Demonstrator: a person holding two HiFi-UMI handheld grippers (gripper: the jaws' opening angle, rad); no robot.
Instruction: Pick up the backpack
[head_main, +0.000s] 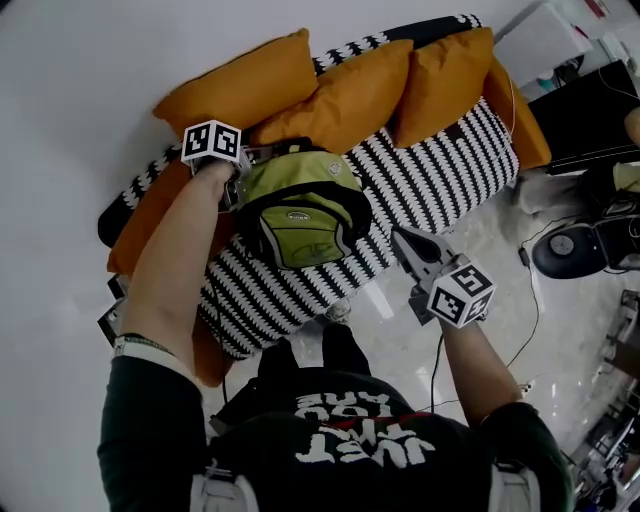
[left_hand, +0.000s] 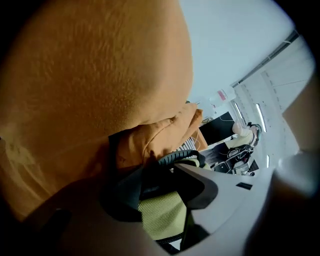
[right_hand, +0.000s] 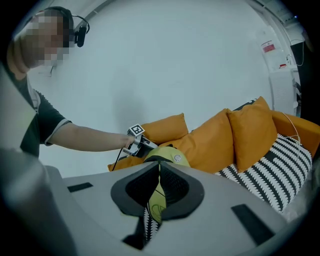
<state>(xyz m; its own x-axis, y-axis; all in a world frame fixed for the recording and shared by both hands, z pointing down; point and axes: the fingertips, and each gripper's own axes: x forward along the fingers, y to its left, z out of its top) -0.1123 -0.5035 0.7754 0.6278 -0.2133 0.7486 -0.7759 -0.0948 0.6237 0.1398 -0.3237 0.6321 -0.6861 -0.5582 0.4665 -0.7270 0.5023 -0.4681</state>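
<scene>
pinching the backpack (head_main: 300, 215) by the cushions (head_main: 240, 85), left gripper (head_main: 243, 178) – right gripper (head_main: 400, 238), jaws pressed together, near sofa (head_main: 430, 180) edge.

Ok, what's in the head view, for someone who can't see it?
A green backpack lies on a striped sofa with orange cushions. The left hand-held gripper clamps its top; the right hand-held gripper hovers shut nearby.

Flat, dim light; dark fisheye corners
</scene>
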